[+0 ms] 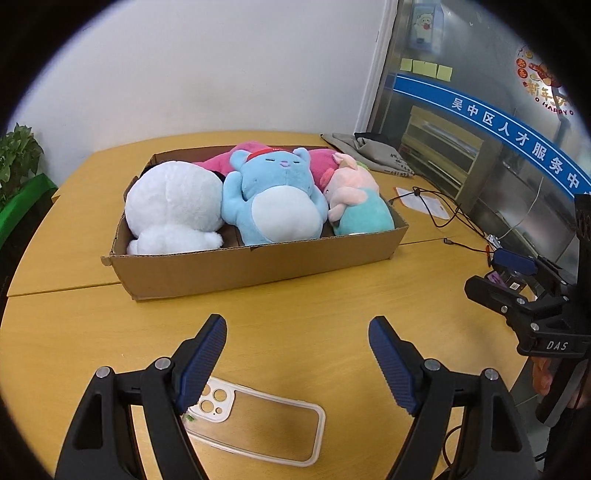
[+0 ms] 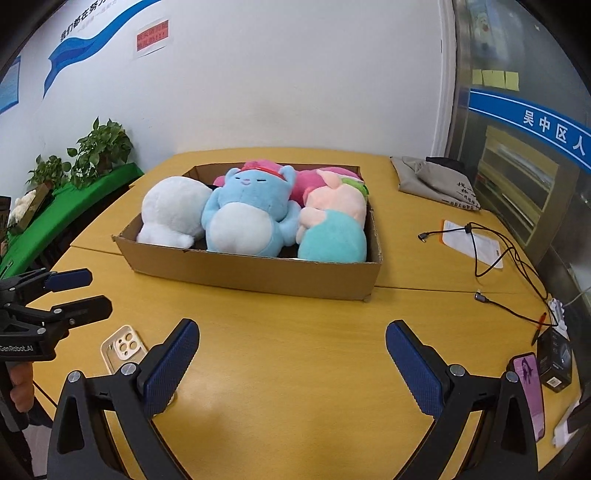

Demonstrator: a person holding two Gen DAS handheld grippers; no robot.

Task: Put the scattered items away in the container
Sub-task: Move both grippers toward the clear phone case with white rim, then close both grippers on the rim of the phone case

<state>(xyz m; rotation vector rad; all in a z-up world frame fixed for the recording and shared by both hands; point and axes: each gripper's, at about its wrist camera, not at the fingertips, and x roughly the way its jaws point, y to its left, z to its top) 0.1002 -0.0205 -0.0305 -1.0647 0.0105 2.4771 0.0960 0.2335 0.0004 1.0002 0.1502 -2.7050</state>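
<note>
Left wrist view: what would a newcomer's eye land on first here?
The cardboard box mid-table, packed with plush toys: a white plush at its left end, a blue plush lying face up in the middle, a pink-and-teal plush at its right end. Nearer, a clear phone case lies flat below the open left claw.

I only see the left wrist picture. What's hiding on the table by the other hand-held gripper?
Observer: In the right wrist view, a purple phone lies near the table's right edge, just right of the open right hand-held gripper.
Operator: Is anything next to it?
Observer: Yes, a small black box stands just beyond the phone.
Operator: What's on the wall over on the left?
Observer: A white sign with red lettering hangs high up there, next to a blue wavy stripe.
</note>
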